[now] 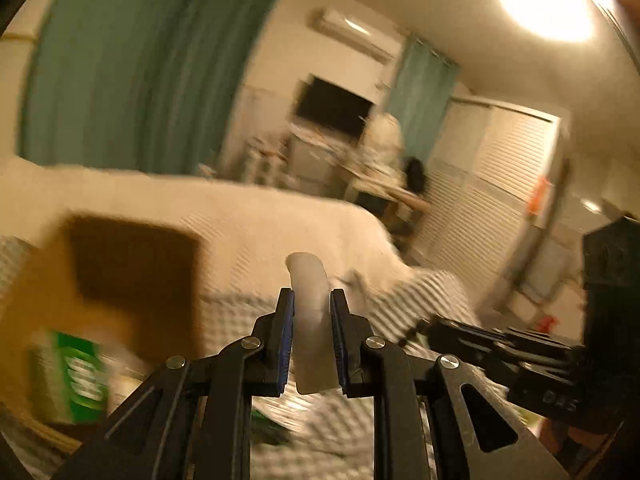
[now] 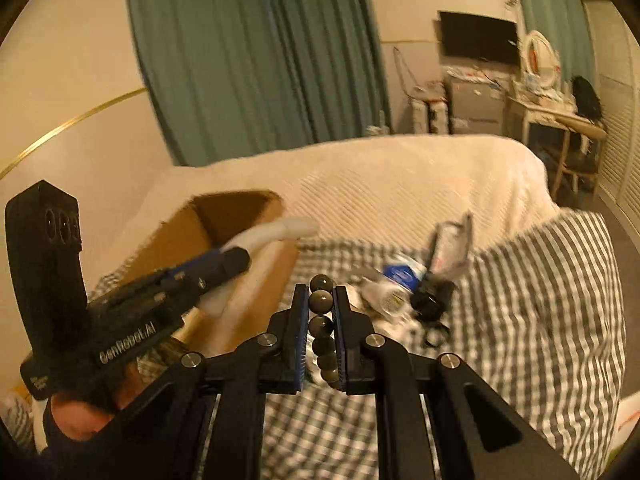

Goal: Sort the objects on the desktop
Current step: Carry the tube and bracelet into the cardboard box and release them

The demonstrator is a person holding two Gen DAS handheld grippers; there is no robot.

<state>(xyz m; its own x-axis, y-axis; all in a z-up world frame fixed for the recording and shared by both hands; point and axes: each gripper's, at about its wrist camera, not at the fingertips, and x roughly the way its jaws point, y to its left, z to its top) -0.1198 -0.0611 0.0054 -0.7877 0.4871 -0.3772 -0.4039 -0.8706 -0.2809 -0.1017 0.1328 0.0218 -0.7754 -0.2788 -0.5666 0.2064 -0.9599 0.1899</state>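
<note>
Bed (image 2: 400,184) clutter awaits sorting; your left gripper (image 1: 311,320) jaws clamp a white tube (image 1: 310,300), right gripper (image 2: 322,320) jaws pinch beads (image 2: 321,302), likely bound for the box (image 2: 224,232).

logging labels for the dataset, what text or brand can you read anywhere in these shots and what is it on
"GenRobot.AI" on the body of the left hand-held gripper, seen from the right wrist view.
"DAS", partly legible, on the body of the right hand-held gripper, seen from the left wrist view.
White lettering on the green box: too blurred to read.
Print on the blue and white packet: too blurred to read.
</note>
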